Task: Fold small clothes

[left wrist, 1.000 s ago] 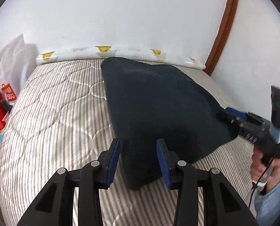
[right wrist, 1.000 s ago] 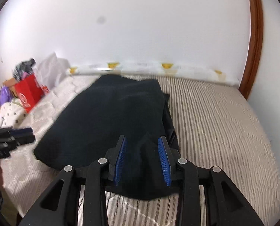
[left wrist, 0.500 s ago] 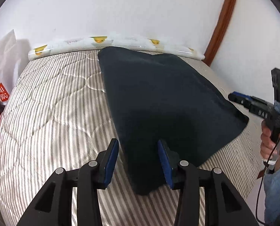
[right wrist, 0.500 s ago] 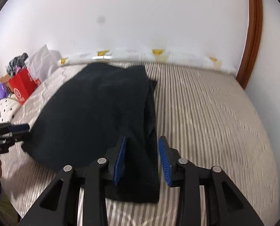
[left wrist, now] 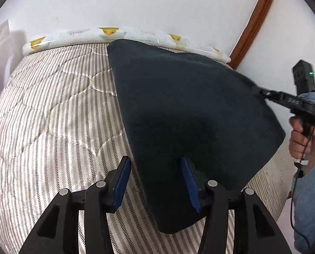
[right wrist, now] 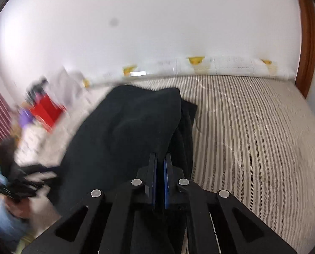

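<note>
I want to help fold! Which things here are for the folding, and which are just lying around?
For folding:
- dark navy cloth garment
- left hand-held gripper
- right hand-held gripper

Just lying around:
- red paper bag
- white roll with yellow prints

The left wrist camera sits low behind the left gripper (left wrist: pixel 155 182), close over the striped mattress (left wrist: pixel 58 114), facing down and forward toward the white wall (left wrist: pixel 157 4) with the near corner of the dark garment (left wrist: pixel 189 110) right under it. The right wrist camera looks the same way from behind the right gripper (right wrist: pixel 160 165), further to the right and blurred toward its left edge. Both take in the garment, the mattress, the far wall and the wooden frame (left wrist: pixel 252 21), and each catches the other gripper at its side edge.
</note>
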Demonstrator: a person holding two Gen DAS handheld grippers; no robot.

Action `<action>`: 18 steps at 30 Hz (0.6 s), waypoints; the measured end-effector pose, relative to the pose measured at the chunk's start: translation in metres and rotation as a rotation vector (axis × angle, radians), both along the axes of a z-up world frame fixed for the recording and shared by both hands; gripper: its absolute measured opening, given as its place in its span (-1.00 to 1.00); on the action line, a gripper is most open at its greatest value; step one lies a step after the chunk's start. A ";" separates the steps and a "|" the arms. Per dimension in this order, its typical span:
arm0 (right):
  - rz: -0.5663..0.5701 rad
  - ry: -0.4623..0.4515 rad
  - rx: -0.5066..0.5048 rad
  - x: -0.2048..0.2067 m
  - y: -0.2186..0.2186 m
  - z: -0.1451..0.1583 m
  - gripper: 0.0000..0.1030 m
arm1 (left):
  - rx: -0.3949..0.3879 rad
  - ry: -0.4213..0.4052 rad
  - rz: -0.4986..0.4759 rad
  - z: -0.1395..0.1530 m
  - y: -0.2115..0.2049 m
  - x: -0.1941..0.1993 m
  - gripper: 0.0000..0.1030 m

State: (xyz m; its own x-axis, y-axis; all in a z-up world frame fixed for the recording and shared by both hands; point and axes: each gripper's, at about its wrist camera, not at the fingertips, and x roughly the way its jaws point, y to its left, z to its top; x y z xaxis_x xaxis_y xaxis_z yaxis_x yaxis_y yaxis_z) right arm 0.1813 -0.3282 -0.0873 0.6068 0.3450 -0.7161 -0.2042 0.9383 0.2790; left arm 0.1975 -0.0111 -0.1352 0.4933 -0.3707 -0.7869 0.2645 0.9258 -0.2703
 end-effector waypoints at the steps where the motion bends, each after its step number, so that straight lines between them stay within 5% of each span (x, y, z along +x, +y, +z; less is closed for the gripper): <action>1: -0.002 0.029 -0.025 0.004 0.001 -0.006 -0.90 | 0.002 0.000 0.000 0.000 -0.001 0.000 -0.06; 4: 0.015 0.084 -0.098 0.006 0.008 -0.019 -0.89 | 0.023 -0.018 -0.008 0.004 0.000 -0.003 -0.06; 10: -0.078 0.022 -0.169 0.013 -0.001 0.010 -0.80 | 0.094 -0.078 0.041 0.021 0.014 0.005 -0.08; 13: -0.073 0.024 -0.162 0.043 0.006 0.019 -0.51 | 0.092 -0.081 0.074 0.029 0.020 0.022 -0.08; 15: -0.054 0.030 -0.153 0.070 0.014 0.017 0.00 | 0.086 -0.074 0.086 0.032 0.021 0.033 -0.07; 18: -0.052 0.096 -0.123 0.107 0.021 0.004 0.02 | 0.075 -0.072 0.085 0.032 0.021 0.042 -0.04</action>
State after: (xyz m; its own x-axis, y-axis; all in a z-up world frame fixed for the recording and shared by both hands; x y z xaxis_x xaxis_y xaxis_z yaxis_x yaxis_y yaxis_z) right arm 0.2882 -0.3070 -0.0837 0.5482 0.2209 -0.8067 -0.1323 0.9752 0.1771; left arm 0.2395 0.0097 -0.1033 0.5770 -0.2666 -0.7720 0.2004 0.9626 -0.1825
